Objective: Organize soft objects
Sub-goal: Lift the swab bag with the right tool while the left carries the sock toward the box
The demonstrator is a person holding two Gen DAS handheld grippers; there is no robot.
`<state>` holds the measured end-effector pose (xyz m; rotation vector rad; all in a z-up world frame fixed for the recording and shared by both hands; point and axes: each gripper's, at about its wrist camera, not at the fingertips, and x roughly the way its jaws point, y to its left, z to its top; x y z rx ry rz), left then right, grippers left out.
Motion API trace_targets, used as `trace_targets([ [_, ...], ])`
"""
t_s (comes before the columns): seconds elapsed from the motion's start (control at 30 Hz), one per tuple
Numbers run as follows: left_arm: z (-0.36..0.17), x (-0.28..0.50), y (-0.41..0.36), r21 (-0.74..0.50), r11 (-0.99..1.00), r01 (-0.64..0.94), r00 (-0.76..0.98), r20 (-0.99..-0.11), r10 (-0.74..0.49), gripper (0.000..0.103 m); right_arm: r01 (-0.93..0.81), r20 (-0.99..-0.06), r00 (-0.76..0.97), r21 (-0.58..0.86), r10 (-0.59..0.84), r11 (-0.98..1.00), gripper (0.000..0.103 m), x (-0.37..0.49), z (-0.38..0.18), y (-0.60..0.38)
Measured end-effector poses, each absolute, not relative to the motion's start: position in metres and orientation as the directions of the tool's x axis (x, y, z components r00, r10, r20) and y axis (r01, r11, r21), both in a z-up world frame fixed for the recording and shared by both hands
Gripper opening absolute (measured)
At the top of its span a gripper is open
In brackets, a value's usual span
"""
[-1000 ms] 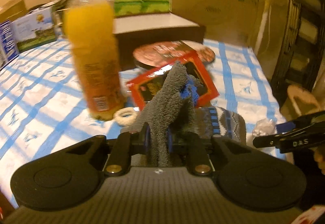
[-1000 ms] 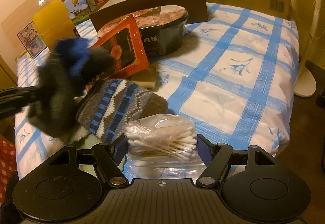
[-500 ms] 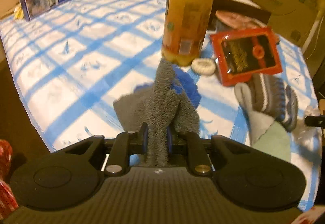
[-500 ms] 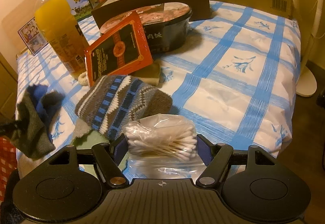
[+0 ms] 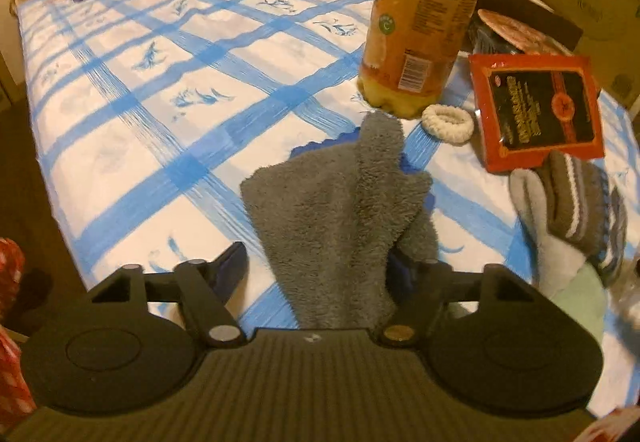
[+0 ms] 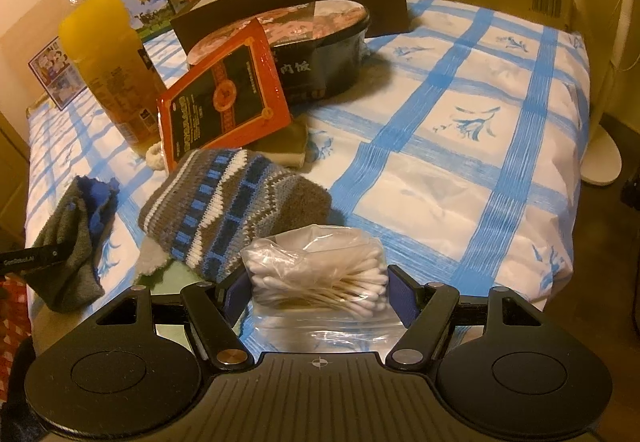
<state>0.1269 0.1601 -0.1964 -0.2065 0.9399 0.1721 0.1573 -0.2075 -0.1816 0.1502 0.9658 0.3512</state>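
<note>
left gripper spread wide, grey sock lying loose between the fingers on the cloth, near the bottle and white ring. only from the right wrist: right gripper parted around a swab bag, whether touching it cannot tell; striped sock just beyond, red packet leaning on a black tub.

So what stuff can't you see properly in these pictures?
- Juice bottle: its top is cut off by the left wrist view's upper edge.
- Pale green cloth: mostly hidden under the striped knit sock in the right wrist view.
- Cotton swab bag: whether the right gripper touches it is unclear.
</note>
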Motion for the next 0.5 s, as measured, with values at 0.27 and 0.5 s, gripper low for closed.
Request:
trace_targets([
  [0.27, -0.195, 0.132, 0.160, -0.207, 0.958, -0.197, 0.593, -0.803, -0.051, 0.027, -0.218, -0.778, 0.527, 0.266, 0.343, 0.939, 0.071, 0.163, -0.181, -0.210],
  [0.5, -0.179, 0.132, 0.159, -0.195, 0.969, -0.154, 0.615, -0.786, -0.060, 0.018, -0.224, -0.771, 0.542, 0.250, 0.333, 0.942, 0.071, 0.170, -0.175, -0.217],
])
